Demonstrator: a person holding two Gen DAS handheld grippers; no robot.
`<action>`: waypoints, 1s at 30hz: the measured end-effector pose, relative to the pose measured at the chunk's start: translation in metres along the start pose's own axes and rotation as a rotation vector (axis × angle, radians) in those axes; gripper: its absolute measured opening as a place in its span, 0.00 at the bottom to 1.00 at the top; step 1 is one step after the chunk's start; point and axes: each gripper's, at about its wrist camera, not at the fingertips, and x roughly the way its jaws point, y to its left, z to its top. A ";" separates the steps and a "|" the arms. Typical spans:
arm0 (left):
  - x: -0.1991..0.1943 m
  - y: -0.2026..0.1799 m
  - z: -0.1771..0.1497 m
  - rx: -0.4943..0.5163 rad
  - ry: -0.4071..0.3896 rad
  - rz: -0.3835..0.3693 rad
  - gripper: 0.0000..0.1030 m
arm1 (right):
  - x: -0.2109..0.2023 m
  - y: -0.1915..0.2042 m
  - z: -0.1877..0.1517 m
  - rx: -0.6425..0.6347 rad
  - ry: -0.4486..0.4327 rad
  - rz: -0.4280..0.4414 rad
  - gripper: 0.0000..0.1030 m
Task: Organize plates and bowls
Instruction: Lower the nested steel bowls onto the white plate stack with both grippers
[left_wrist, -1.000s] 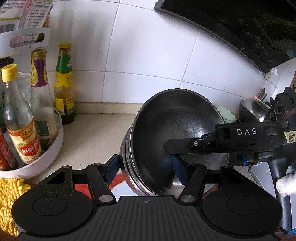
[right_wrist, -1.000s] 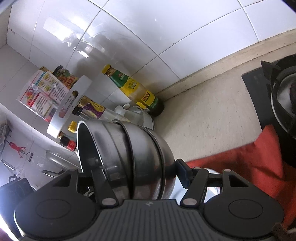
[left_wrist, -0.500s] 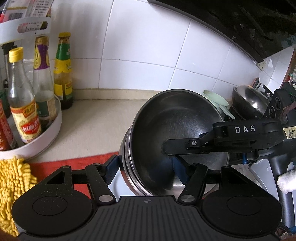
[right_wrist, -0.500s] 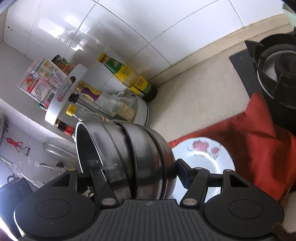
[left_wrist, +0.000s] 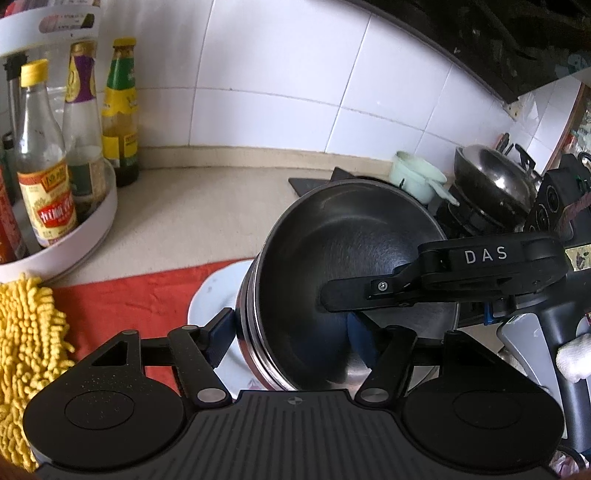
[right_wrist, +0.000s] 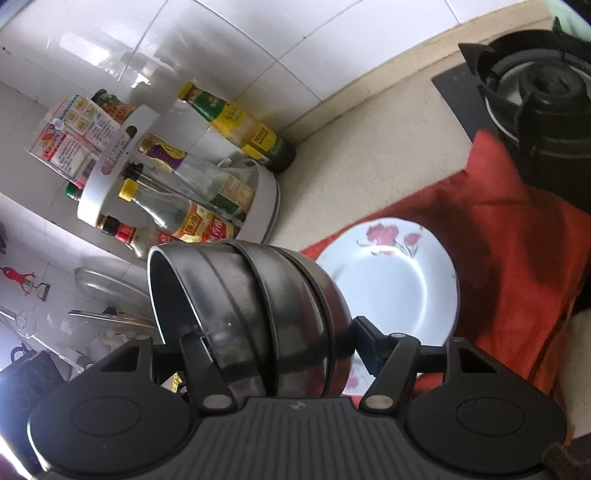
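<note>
A stack of nested steel bowls (left_wrist: 354, 266) hangs tilted on its side, mouth toward the left wrist camera, just above a white plate with pink flowers (right_wrist: 399, 284). My left gripper (left_wrist: 291, 334) grips it with one pad outside the wall and one inside; its jaws are opening, with the stack still between the pads. My right gripper (right_wrist: 279, 341) is shut on the stack (right_wrist: 258, 295), one finger inside the mouth and the other pad on the bottom. That inner finger (left_wrist: 369, 291) reaches across the bowl in the left wrist view. The plate (left_wrist: 214, 295) lies on a red cloth (right_wrist: 498, 229).
A white turntable rack of sauce bottles (left_wrist: 74, 236) stands at the left by the tiled wall. A yellow chenille cloth (left_wrist: 29, 339) lies beside the red cloth (left_wrist: 129, 299). To the right are a gas burner (right_wrist: 535, 85), a wok (left_wrist: 495, 184) and a pale green cup (left_wrist: 413, 177).
Both grippers have carried the bowl stack away from the bottle rack and downward. The red cloth and the flowered plate have come into view beneath the stack.
</note>
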 end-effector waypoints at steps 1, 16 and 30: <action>0.002 0.000 -0.001 0.001 0.008 0.001 0.71 | 0.002 -0.002 -0.002 0.006 0.005 -0.003 0.58; 0.033 0.011 0.011 -0.075 0.065 0.034 0.73 | 0.032 -0.008 0.025 0.011 0.103 -0.044 0.60; 0.050 0.013 0.007 -0.114 0.101 0.044 0.74 | 0.050 -0.019 0.034 0.006 0.190 -0.096 0.62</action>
